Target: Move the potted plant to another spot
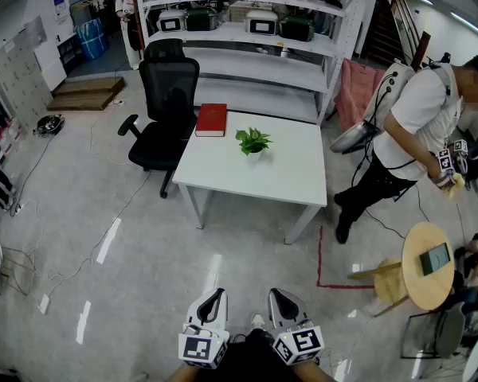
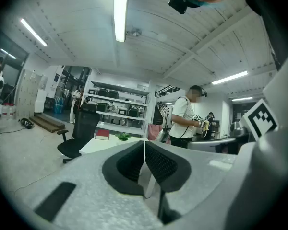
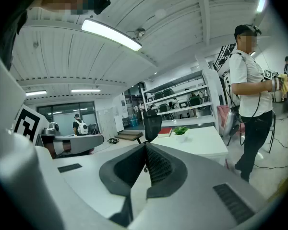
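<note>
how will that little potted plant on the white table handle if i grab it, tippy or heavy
Probably light: the potted plant looks small beside the red book. Its leaves spread wider than the white pot, so a high push may tip it. The leaves look soft and would likely bend, so grip the pot.

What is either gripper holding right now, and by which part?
Nothing. The left gripper and right gripper both have their jaws shut with nothing between them. The small green potted plant stands apart from both on the white rectangular table.
</note>
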